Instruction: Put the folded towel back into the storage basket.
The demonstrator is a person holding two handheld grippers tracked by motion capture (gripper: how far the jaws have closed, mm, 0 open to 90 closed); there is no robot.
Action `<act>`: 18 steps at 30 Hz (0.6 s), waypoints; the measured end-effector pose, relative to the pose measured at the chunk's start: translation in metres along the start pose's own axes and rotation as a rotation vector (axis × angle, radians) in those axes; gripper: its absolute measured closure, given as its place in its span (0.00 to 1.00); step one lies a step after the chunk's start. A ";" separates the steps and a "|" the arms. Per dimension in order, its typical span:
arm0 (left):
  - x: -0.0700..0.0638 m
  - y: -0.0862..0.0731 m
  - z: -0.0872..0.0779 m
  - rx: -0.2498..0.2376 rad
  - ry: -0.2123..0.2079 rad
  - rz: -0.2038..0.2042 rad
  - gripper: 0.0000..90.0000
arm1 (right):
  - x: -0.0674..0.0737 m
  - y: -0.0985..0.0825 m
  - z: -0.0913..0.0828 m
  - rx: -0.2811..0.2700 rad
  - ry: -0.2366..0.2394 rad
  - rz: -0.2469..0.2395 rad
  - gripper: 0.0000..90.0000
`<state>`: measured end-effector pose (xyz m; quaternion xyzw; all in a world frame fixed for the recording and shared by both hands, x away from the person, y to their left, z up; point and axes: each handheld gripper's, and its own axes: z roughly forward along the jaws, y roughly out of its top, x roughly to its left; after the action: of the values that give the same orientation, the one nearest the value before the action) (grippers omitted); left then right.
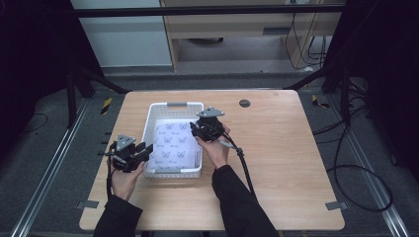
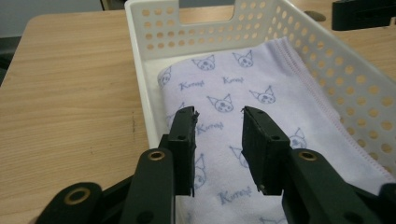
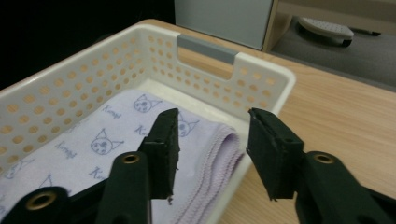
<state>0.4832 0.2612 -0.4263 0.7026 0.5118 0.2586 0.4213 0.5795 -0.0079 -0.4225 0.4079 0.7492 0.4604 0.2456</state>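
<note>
Two hand-held tools poised over a white perforated basket (image 1: 149,129) that stands left of centre on a pale wooden worktop (image 1: 276,163). A folded lilac cloth (image 1: 174,144) printed with small cat faces lies flat on the basket floor, its stitched edge against the wall at 3 o'clock. The left tool (image 1: 146,150) hovers at the basket's 8 o'clock corner with its jaws parted moderately and nothing between them; the left gripper view places those jaws above the near part of the cloth (image 2: 243,107). The right tool (image 1: 193,129) sits at the basket's 3 o'clock rim, jaws likewise spread and empty; in the right gripper view they straddle the basket wall (image 3: 261,84), one jaw over the layered cloth edge (image 3: 219,144), the other outside over bare wood. Judged from this pose, the step in hand is either a grasp on the cloth or a release just made. A clean pick would call for both jaws brought inside the wall, lowered onto the stacked fold and closed on all layers together, so that the fold lifts without snagging the perforations. A dark round insert (image 1: 244,103) sits in the worktop at 12 o'clock. Grey carpet, floor rails, trailing cables (image 1: 360,173) and a light wooden cabinet (image 1: 237,29) surround the station.
</note>
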 end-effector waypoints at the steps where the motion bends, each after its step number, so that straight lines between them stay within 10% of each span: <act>1: 0.000 0.001 -0.001 -0.004 -0.005 0.002 0.70 | -0.002 0.001 -0.005 -0.007 -0.001 0.004 0.55; 18: -0.001 -0.002 -0.021 -0.054 -0.074 0.053 0.51 | -0.053 -0.032 -0.094 -0.058 0.026 0.038 0.21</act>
<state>0.4651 0.2669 -0.4172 0.7134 0.4700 0.2572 0.4516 0.5261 -0.1063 -0.4082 0.4089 0.7307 0.4918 0.2387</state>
